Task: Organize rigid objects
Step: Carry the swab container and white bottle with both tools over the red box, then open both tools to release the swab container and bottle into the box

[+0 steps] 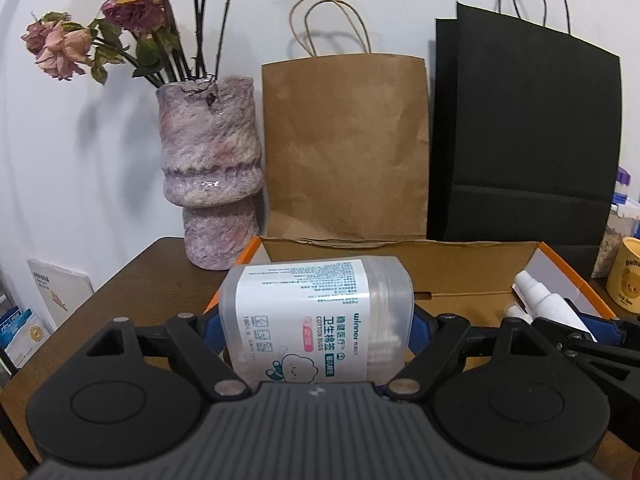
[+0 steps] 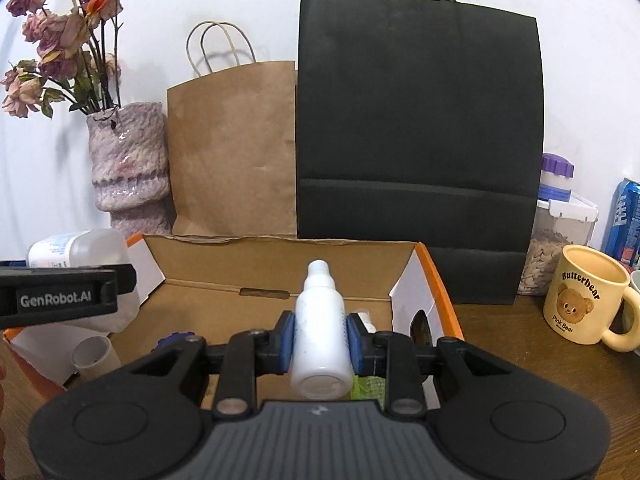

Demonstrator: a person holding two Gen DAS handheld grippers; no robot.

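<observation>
Placement step, judged: both loads hang over the open cardboard box (image 2: pixel 280 256). Left gripper (image 1: pixel 316 332) clamps the cotton bud tub (image 1: pixel 316 316), lying sideways, near the box's left end; right gripper (image 2: pixel 320 340) pinches the white bottle (image 2: pixel 320 332), nozzle forward. Best lowered inside the walls before release, apart from each other. A small cup (image 2: pixel 94 354) already sits bottom left. Vase (image 1: pixel 212 172), brown bag (image 1: pixel 344 148), black bag (image 2: pixel 416 140) crowd behind; mug (image 2: pixel 584 300) right.

two paper bags (image 2: pixel 416 120), one vase (image 2: pixel 128 164), one mug (image 2: pixel 584 300)
</observation>
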